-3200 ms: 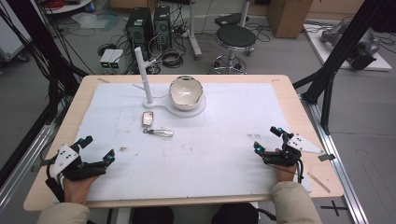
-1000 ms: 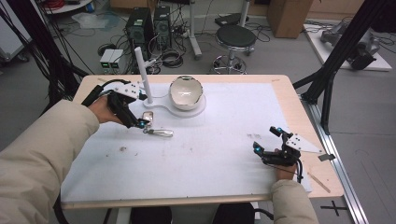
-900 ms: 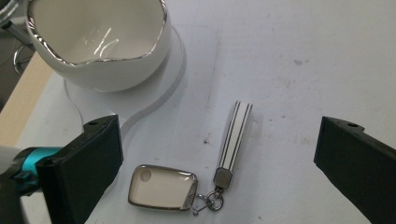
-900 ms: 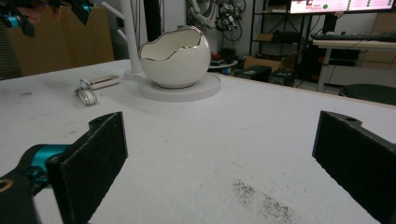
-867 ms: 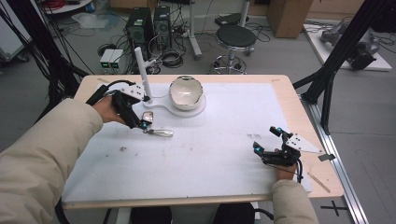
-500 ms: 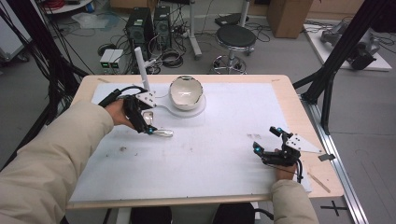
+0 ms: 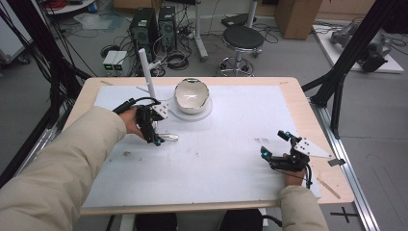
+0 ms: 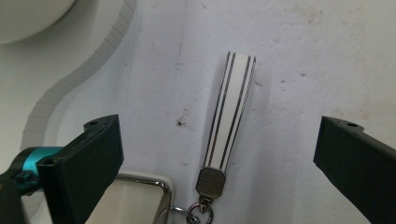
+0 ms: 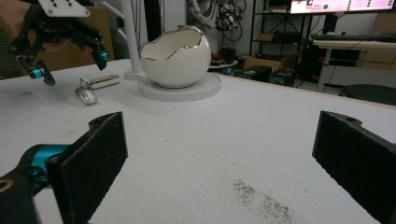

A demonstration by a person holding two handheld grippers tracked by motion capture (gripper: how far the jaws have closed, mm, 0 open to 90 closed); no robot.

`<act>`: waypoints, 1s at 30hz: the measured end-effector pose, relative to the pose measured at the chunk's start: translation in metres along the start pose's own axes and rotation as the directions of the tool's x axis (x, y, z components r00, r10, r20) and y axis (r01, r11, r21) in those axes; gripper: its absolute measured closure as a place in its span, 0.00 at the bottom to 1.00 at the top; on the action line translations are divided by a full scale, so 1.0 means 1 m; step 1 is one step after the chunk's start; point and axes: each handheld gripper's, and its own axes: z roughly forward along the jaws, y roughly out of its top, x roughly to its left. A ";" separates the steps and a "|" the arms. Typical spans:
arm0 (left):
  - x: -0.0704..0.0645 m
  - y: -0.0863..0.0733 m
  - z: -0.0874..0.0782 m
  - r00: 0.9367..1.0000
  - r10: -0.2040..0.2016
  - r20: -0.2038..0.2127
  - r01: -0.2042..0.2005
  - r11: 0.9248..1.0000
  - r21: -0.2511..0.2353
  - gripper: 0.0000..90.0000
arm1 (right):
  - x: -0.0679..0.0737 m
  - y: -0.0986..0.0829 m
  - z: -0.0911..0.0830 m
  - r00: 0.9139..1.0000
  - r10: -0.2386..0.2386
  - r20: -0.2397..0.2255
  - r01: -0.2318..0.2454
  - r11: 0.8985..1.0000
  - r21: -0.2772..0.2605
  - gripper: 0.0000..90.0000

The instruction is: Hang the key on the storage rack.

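The left gripper (image 7: 153,129) is held over the far left part of the table (image 7: 308,125), above a key fob (image 8: 140,200) with a striped strap (image 8: 231,107). In the left gripper view its jaws are spread wide, one on each side of the strap, and nothing is gripped between them. The strap is white with dark lines along its length and is joined by a small metal clasp (image 8: 210,182) and a ring to the fob, whose chrome-edged corner is seen just beside the left-hand jaw. Fob and strap lie flat on the white sheet (image 7: 231,159) that covers the table top.

Just beyond the fob, a white egg-shaped bowl (image 7: 191,95) with a wavy, gold-edged rim is seen on a round white base (image 7: 207,111). A white post (image 7: 146,72) stands near the base, on its left in the high view.

The right gripper (image 7: 275,144) is held low at the near right of the table, well apart from the fob. In the right gripper view its jaws are spread wide and hold nothing. In that same view the left gripper (image 9: 67,58) is seen farther off, poised over the fob (image 9: 103,81), with the bowl (image 9: 176,57) to its right. A patch of dark specks (image 9: 261,198) is visible on the sheet between the right gripper's jaws.

A black stool (image 7: 242,38) and computer cases (image 7: 153,24) stand on the floor beyond the table.
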 end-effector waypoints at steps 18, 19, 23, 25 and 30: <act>-0.001 0.001 0.011 1.000 -0.022 0.008 0.021 0.994 0.105 0.27 | 0.000 0.000 0.000 1.000 -0.003 0.001 0.003 1.000 -0.003 0.03; -0.002 0.001 0.011 1.000 -0.026 0.002 0.026 0.993 0.112 0.27 | 0.000 0.000 0.000 1.000 -0.003 0.001 0.003 1.000 -0.003 0.03; -0.001 0.001 0.010 0.999 -0.035 0.000 0.034 0.991 0.133 0.36 | 0.000 0.000 0.000 1.000 -0.005 0.001 0.005 1.000 -0.002 0.03; -0.001 0.000 0.011 0.999 -0.047 0.000 0.047 0.988 0.144 0.40 | 0.000 0.000 0.000 1.000 -0.005 0.001 0.005 1.000 -0.002 0.03; 0.000 -0.001 0.011 0.999 -0.029 -0.016 0.032 0.983 0.180 0.52 | 0.000 0.000 0.000 1.000 -0.003 0.001 0.003 1.000 -0.004 0.03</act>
